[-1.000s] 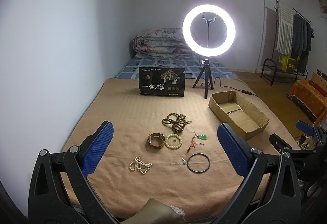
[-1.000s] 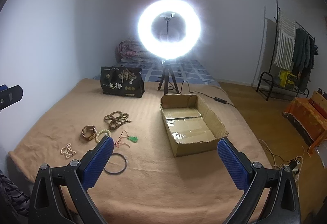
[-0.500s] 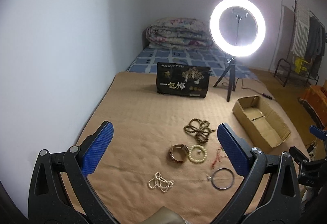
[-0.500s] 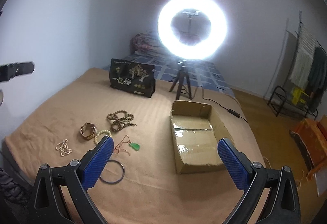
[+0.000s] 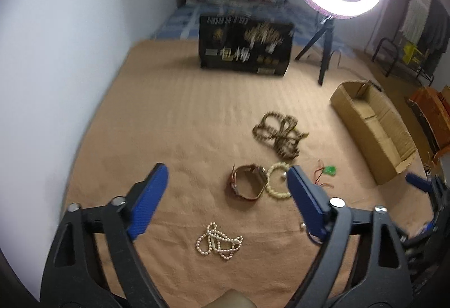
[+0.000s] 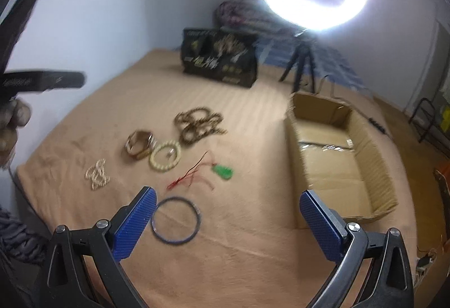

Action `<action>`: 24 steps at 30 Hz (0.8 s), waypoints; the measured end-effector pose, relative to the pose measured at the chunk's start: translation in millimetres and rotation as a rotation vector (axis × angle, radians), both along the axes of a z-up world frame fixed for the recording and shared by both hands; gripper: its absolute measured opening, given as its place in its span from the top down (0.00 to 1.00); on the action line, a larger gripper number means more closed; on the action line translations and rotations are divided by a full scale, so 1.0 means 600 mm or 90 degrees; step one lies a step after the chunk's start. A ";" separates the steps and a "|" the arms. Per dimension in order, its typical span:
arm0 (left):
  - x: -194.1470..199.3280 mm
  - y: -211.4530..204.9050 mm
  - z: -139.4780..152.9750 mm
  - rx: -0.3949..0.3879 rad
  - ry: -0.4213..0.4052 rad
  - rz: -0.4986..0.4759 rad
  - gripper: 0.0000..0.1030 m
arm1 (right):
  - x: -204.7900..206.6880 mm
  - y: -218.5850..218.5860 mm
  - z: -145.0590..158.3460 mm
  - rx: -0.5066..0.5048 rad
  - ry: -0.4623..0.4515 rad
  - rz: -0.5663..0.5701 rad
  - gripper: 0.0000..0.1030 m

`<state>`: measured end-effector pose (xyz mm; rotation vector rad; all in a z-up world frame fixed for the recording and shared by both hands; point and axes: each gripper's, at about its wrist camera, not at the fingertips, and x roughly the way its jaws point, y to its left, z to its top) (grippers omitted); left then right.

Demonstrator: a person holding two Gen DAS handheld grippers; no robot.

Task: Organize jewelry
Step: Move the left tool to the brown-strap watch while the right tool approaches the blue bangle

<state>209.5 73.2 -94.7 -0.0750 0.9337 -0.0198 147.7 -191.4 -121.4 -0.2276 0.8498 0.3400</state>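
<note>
Now lower over the pearl necklace [image 5: 218, 242], left gripper [image 5: 225, 192] fingers narrower.

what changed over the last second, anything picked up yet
Both grippers dipped toward the blanket; the jewelry looms larger. The left gripper has its jaws just closing a little, nothing between them, over the leather bracelet and pearl necklace. The right gripper is open above the thin bangle. Nothing grasped; the jewelry and cardboard box lie as before.
</note>
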 end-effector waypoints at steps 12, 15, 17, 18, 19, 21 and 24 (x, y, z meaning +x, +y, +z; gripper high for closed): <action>0.059 0.023 -0.134 -0.074 0.157 0.036 0.50 | 0.018 0.032 -0.108 -0.040 0.102 0.039 0.00; 0.072 0.010 -0.157 -0.067 0.175 0.036 0.52 | 0.018 0.036 -0.123 -0.037 0.120 0.049 0.00; 0.078 0.001 -0.170 -0.052 0.184 0.032 0.57 | 0.018 0.040 -0.135 -0.041 0.131 0.056 0.00; 0.081 -0.001 -0.177 -0.053 0.192 0.033 0.57 | 0.018 0.042 -0.139 -0.043 0.135 0.062 0.00; 0.083 -0.002 -0.183 -0.060 0.198 0.033 0.57 | 0.018 0.045 -0.143 -0.045 0.139 0.067 0.00; 0.089 -0.001 -0.192 -0.068 0.210 0.037 0.60 | 0.019 0.051 -0.148 -0.046 0.144 0.076 0.00; 0.095 0.003 -0.199 -0.075 0.219 0.044 0.64 | 0.024 0.062 -0.152 -0.040 0.152 0.083 0.00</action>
